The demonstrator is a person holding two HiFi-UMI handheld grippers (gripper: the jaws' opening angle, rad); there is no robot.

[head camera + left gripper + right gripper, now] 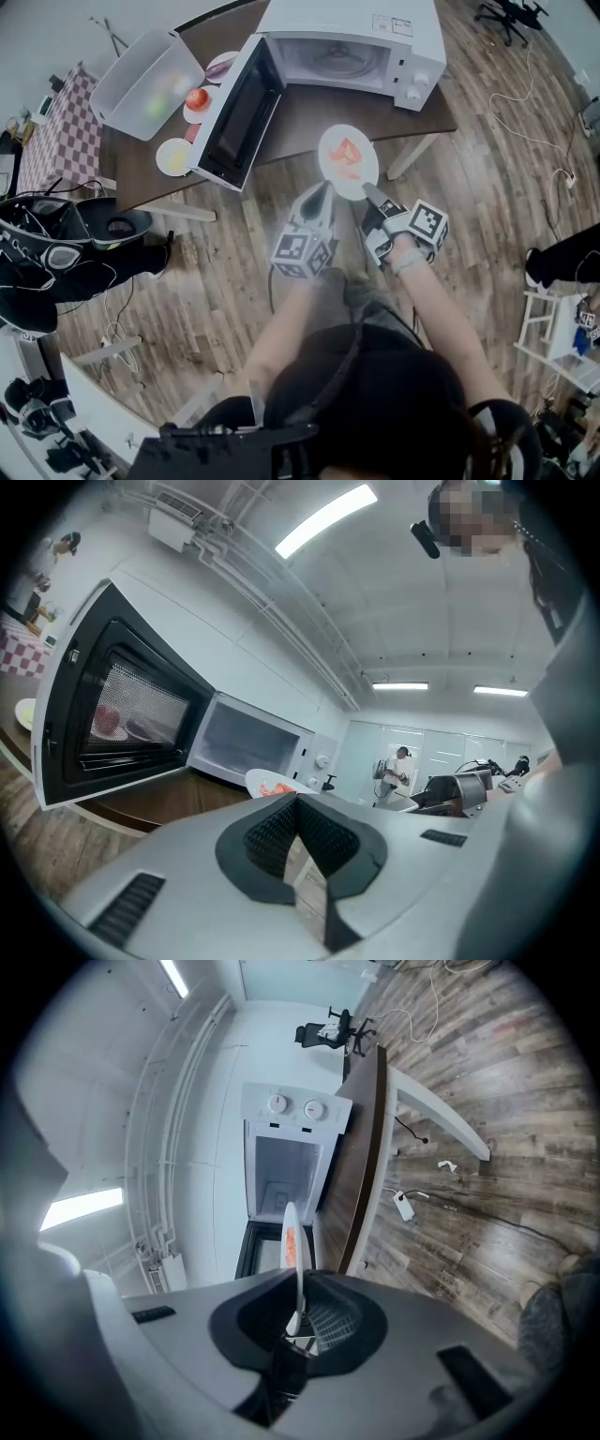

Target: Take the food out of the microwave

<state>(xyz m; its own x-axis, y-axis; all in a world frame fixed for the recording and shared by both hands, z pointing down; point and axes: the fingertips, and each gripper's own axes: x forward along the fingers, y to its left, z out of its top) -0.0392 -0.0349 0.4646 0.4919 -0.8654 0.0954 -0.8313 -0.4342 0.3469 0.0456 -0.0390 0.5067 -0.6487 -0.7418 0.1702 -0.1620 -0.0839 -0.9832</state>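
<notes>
Leftward on table: clear bin, tomato dish, yellow saucer; microwave door swung open, microwave cavity empty. Left gripper: jaws closed, nothing held, just beside plate. Plate bears orange food, out of the oven, off the table's front edge. Right gripper: narrow, pinching plate's near rim. Step judged: withdrawal done; next, level set-down on bare tabletop, clear of door

The orange food on the plate is too small to name, the plate's near rim is hidden in the bite of the right tongs, the left tongs cover most of it in their own view, and whatever lies in the translucent bin is only blurred colour.
</notes>
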